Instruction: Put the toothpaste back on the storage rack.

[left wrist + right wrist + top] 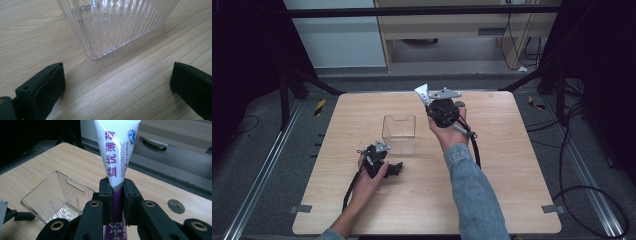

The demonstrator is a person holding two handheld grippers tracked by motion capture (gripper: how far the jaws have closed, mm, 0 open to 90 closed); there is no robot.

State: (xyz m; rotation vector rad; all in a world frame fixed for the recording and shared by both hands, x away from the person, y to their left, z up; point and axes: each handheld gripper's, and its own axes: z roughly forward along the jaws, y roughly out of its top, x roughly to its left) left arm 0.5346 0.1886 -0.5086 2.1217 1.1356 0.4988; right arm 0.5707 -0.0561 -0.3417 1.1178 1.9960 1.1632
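Note:
My right gripper is shut on a white and purple tube printed with purple characters and the word PROBIOTIC. It holds the tube upright, flat crimped end up. From above, the tube and right gripper hang over the table's far middle, right of a clear ribbed plastic bin. The bin stands open-topped and empty. My left gripper lies low on the table just in front of the bin, open. Its two jaws stand wide apart before the bin's near corner.
The light wooden table has bare room on its right and front. A round hole sits in the tabletop near its far edge. Beyond the table are grey floor, black frame legs and trailing cables.

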